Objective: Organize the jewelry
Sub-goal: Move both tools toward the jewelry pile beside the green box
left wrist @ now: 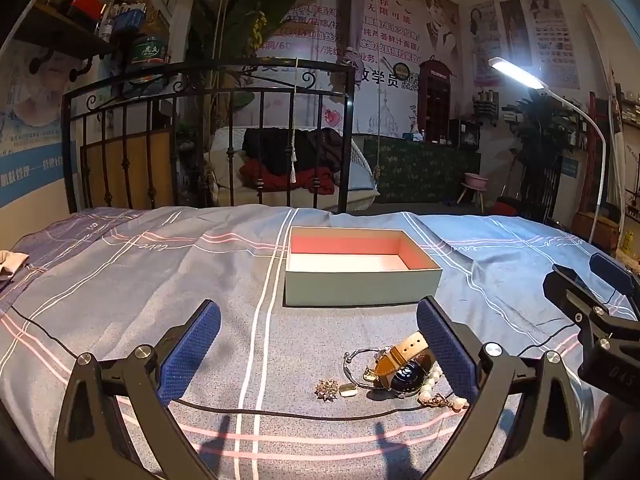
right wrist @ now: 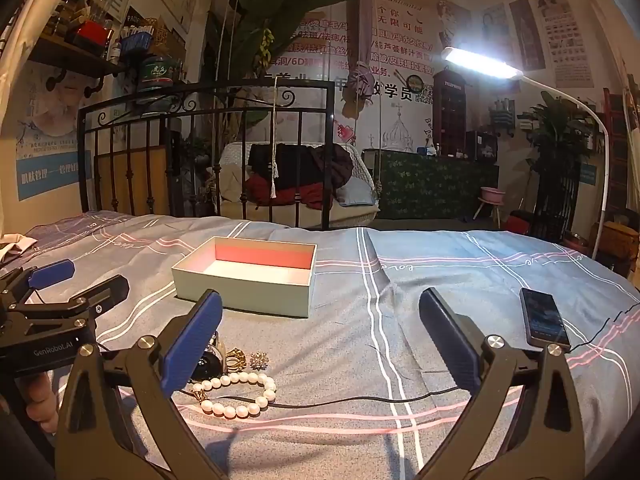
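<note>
An open pale green box [left wrist: 362,282] with a pink and white inside stands empty on the bed; it also shows in the right wrist view [right wrist: 244,284]. A jewelry pile lies in front of it: a watch with a tan strap [left wrist: 404,370], a silver bangle [left wrist: 352,358], a brooch [left wrist: 326,389], a pearl bracelet [right wrist: 236,394], a gold ring [right wrist: 235,359]. My left gripper [left wrist: 318,350] is open and empty, its right finger beside the watch. My right gripper [right wrist: 320,338] is open and empty, its left finger over the watch.
A phone [right wrist: 544,322] lies on the blue plaid bedsheet [left wrist: 120,288] at the right, with a black cable [right wrist: 360,399] running across the sheet. A black iron bed frame [left wrist: 208,92] stands behind. A lit lamp [right wrist: 480,63] is at the right.
</note>
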